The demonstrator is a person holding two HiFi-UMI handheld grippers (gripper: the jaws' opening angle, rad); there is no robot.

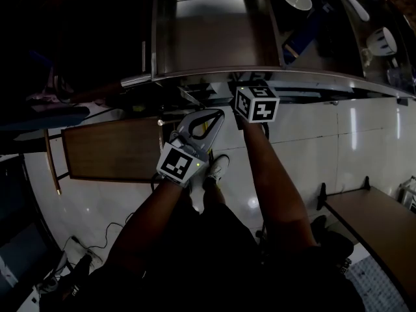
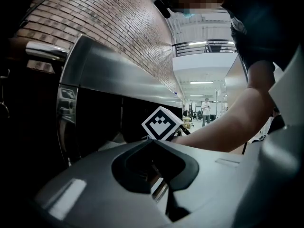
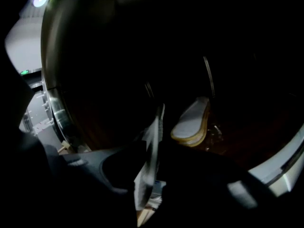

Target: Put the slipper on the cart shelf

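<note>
Slipper [image 3: 192,122] apart, beyond right jaws

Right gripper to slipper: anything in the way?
Nothing visible. In the right gripper view the slipper sits on the dark cart shelf just beyond the right gripper, with only bare shelf between them. It is very dark under there, so small things could go unseen.

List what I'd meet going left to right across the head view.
Brown wooden board → left gripper → right gripper → brown bench top at the lower right.
</note>
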